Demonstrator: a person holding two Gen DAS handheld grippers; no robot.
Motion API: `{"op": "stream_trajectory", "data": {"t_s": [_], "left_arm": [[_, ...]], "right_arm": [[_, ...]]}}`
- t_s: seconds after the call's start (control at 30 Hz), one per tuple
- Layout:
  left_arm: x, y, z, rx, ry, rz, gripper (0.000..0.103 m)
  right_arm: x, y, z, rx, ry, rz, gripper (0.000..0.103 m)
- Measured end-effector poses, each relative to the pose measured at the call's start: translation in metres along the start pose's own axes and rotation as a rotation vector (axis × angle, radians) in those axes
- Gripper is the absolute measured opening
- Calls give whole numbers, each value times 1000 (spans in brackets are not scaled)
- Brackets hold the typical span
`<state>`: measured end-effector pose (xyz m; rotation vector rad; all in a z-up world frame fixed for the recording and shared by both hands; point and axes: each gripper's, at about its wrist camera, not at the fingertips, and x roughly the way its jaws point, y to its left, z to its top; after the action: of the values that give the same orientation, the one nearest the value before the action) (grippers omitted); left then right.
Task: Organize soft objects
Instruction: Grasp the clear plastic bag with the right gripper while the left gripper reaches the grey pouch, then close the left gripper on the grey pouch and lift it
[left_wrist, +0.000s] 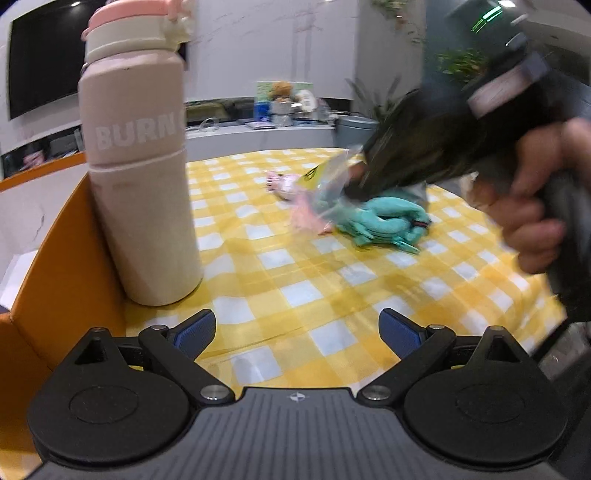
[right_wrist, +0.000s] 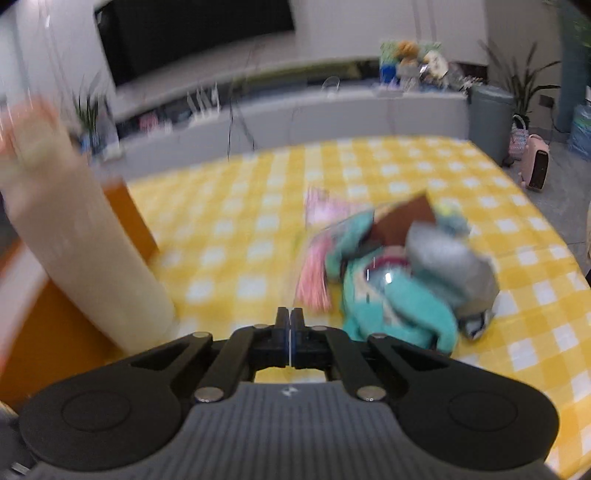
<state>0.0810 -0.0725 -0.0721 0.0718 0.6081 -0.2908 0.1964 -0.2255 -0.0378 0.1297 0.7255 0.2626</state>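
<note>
A pile of soft things lies mid-table: a teal plush (left_wrist: 384, 218) (right_wrist: 399, 306), a crumpled silver-grey piece (right_wrist: 450, 266) and a brown card (right_wrist: 402, 221). A clear plastic bag (left_wrist: 327, 177) with a pink fringed item (left_wrist: 306, 218) (right_wrist: 314, 280) hangs blurred at the tip of my right gripper (left_wrist: 352, 188) (right_wrist: 290, 314). Its pads are pressed together with a thin pale film edge between them. My left gripper (left_wrist: 297, 325) hovers open over the yellow checked cloth (left_wrist: 314, 280), with nothing between its fingers. A second pink item (left_wrist: 282, 182) lies farther back.
A tall beige bottle with a pink lid (left_wrist: 140, 184) (right_wrist: 81, 251) stands at the left beside an orange box wall (left_wrist: 62, 251) (right_wrist: 133, 218). A person's hand (left_wrist: 532, 221) holds the right gripper. Behind the table is a grey counter with clutter (left_wrist: 284, 107).
</note>
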Motion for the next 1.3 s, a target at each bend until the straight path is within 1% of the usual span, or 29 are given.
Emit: {"op": "stream_trajectory", "data": {"t_s": [0.03,0.13,0.2,0.27,0.37,0.43,0.47,0.57,0.63,0.73,0.77,0.9,1.0,1.1,1.17,1.2,1.23,1.27,1.3], "left_arm": [[2,0,2,-18,0,10,103],[3,1,7,-50,-15,-8,103],[6,0,12,-59,-31,-14,103],[12,-5,18,-61,-42,-19,103],[17,-20,26,-24,-65,-45,103],[23,-31,33,6,-85,-58,103],[27,-38,37,20,-92,-69,103],[46,-63,54,95,-97,-156,103],[59,-79,64,132,-109,-186,103],[81,-100,79,180,-98,-237,103],[89,-105,84,190,-98,-240,103],[118,-119,102,233,-94,-190,103],[140,-123,113,229,-63,-172,103],[163,-127,122,224,-33,-117,103],[175,-130,125,228,2,-77,89],[180,-130,126,231,24,-56,79],[185,-130,126,232,41,-41,74],[190,-130,126,224,51,-36,71],[191,-129,125,214,55,-40,60]], "right_arm": [[-9,-1,4,13,-36,4,0],[-43,-8,16,69,-159,31,0],[-64,-18,19,113,-234,30,0],[-85,-33,21,166,-298,-6,0],[-111,-55,19,222,-364,-82,0],[-123,-70,15,258,-383,-136,0],[-127,-75,12,263,-388,-181,0],[-130,-88,7,263,-366,-321,0],[-135,-97,3,290,-368,-350,0],[-141,-107,0,312,-381,-400,0],[-140,-111,-1,314,-383,-408,0],[-147,-121,-8,342,-391,-417,0],[-151,-126,-11,365,-394,-426,0],[-150,-128,-11,362,-397,-429,0],[-148,-129,-10,346,-394,-421,0],[-147,-129,-10,342,-393,-417,0],[-147,-130,-10,341,-392,-415,0],[-147,-131,-10,340,-390,-412,0],[-147,-131,-11,342,-388,-411,0]]}}
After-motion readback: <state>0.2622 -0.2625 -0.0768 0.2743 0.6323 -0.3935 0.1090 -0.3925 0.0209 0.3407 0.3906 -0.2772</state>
